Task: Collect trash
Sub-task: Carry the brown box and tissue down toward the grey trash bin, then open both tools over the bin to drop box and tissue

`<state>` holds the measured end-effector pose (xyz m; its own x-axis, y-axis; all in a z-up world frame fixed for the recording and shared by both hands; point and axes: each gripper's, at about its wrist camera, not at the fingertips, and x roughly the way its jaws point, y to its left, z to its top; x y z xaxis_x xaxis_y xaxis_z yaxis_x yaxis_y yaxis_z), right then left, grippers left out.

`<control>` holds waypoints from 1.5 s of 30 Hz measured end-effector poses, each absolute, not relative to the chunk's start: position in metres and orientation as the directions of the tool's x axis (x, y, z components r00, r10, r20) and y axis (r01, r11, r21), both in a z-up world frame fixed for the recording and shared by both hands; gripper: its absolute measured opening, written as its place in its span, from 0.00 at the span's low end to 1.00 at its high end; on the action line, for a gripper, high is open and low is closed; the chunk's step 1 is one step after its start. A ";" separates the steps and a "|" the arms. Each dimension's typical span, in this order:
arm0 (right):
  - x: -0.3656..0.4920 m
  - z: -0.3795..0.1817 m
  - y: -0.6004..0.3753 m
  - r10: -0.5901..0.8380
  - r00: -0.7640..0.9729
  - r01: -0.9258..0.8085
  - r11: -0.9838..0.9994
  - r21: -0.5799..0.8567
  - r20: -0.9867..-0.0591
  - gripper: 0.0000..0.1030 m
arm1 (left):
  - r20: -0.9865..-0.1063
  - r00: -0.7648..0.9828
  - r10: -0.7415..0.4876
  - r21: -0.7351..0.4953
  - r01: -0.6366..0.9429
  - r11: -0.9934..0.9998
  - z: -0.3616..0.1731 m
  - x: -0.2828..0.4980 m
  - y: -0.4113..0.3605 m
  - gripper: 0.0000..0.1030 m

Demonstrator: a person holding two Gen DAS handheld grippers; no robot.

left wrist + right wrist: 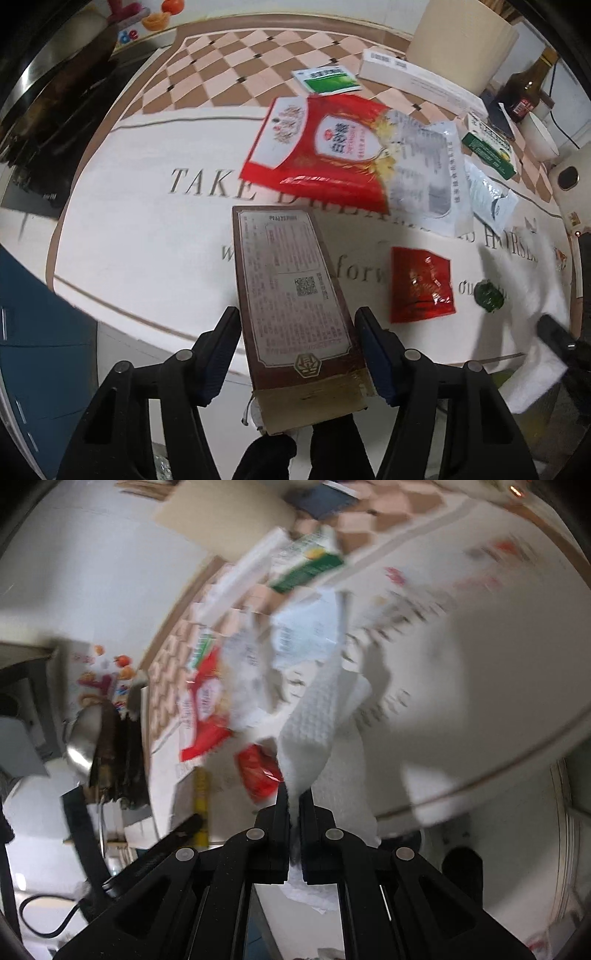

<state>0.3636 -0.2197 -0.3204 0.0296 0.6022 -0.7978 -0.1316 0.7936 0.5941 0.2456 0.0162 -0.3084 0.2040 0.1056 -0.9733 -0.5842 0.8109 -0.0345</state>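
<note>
My left gripper (297, 314) is shut on a long brown box (291, 295) with a printed label, and its pads press the box's two long sides. The box's near end hangs past the table's front edge. My right gripper (294, 792) is shut on a white paper towel (321, 720), which trails up and away from its fingertips. The same towel (524, 295) shows blurred at the right of the left wrist view. On the tablecloth (147, 240) lie a small red sachet (421, 284), a green wrapper (489, 297) and a big red bag (325, 144).
Further back lie a clear printed bag (428, 173), a white sachet (491, 195), a green box (487, 147), a green-white sachet (327, 79) and a long white box (417, 79). A dark bottle (524, 92) and a white bowl (541, 136) stand at the far right.
</note>
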 end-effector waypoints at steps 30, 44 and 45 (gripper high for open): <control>0.167 -0.560 -0.226 0.481 -0.225 -0.215 0.824 0.525 -0.847 0.04 | -0.916 0.060 -0.397 -0.325 -0.692 0.644 -0.615 0.074 -0.001 0.55; 0.156 -0.913 -0.211 0.358 -0.416 -0.116 0.891 0.439 -0.836 0.69 | -0.939 -0.147 -0.312 -0.133 -0.681 0.720 -0.854 0.066 0.011 0.97; 0.158 -0.913 -0.212 0.354 -0.409 -0.117 0.893 0.434 -0.841 0.77 | -0.948 -0.163 -0.272 -0.097 -0.666 0.739 -0.848 0.062 0.009 0.97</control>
<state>0.1583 -0.2119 -0.9134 -0.4087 0.3545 -0.8410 -0.1174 0.8934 0.4337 0.0621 0.0094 -0.8478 -0.1633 -0.2721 -0.9483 -0.6665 0.7391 -0.0973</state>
